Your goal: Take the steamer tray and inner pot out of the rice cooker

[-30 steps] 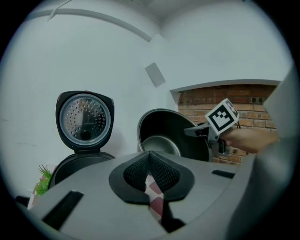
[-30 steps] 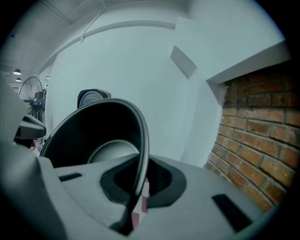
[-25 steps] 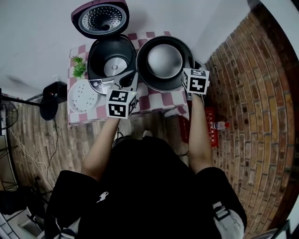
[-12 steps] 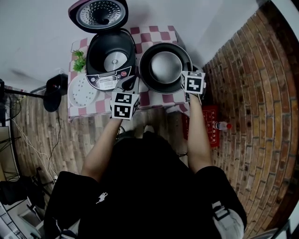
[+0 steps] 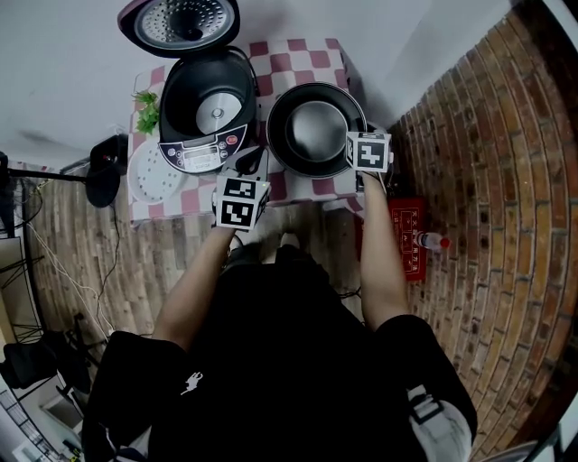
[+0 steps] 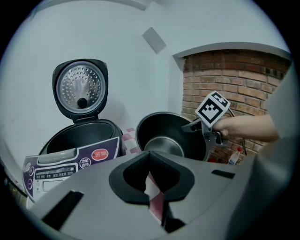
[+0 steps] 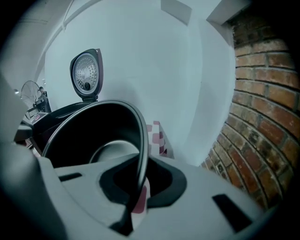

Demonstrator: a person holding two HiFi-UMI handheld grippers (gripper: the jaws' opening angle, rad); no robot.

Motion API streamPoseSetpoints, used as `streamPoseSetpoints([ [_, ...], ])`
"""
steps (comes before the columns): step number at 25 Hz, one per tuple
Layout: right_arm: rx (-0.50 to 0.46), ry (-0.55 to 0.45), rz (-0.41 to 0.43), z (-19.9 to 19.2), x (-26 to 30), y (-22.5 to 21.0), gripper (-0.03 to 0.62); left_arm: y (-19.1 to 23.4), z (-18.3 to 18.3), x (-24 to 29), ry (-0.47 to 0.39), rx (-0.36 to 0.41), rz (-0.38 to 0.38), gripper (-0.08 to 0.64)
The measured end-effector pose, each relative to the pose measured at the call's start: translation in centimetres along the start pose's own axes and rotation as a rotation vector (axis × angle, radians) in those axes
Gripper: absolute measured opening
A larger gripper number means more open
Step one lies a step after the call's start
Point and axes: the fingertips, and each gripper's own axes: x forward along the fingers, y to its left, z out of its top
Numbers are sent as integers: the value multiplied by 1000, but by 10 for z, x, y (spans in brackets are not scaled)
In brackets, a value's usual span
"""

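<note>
Right gripper: jaws clamped on the pot at its right rim. The rim's edge runs straight down between the pads. Pot is dark, upright, mouth up, with a pale bottom showing inside. It is over the checked cloth, just right of the cooker. Cannot tell whether its base is down on the cloth.

Left gripper: jaws fully together, nothing in them. Only a sliver of cloth shows through the slit. It points between cooker and pot, near the pot's left rim but apart from it.

Cooker: lid stands open at the back, its perforated metal inner face showing. Heating plate is visible at the bottom of the well. Control panel faces the person.

Tray: white, round, perforated, flat on the cloth at the front left corner, just beside the cooker.

Plant: small, green, left of the cooker. Bottle: on the brick floor, right of the table.
</note>
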Motion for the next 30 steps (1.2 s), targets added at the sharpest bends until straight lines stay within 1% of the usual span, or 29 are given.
streamPoseSetpoints([
  [6,46,112,80,-17,23,7,14,2,-3,8,22,-8,3,3],
  [9,39,153,104,-21,31,10,17,4,-7,11,35,-17,7,3],
  [16,42,195,132,-22,42,13,18,4,-4,17,35,-27,2,3],
  [21,70,227,147,-27,49,9,20,4,-6,21,40,-32,-1,3],
  [27,75,251,150,-28,52,8,20,4,-6,22,43,-35,-3,3],
  [30,88,278,141,-31,55,5,20,1,-4,22,42,-35,-4,3],
])
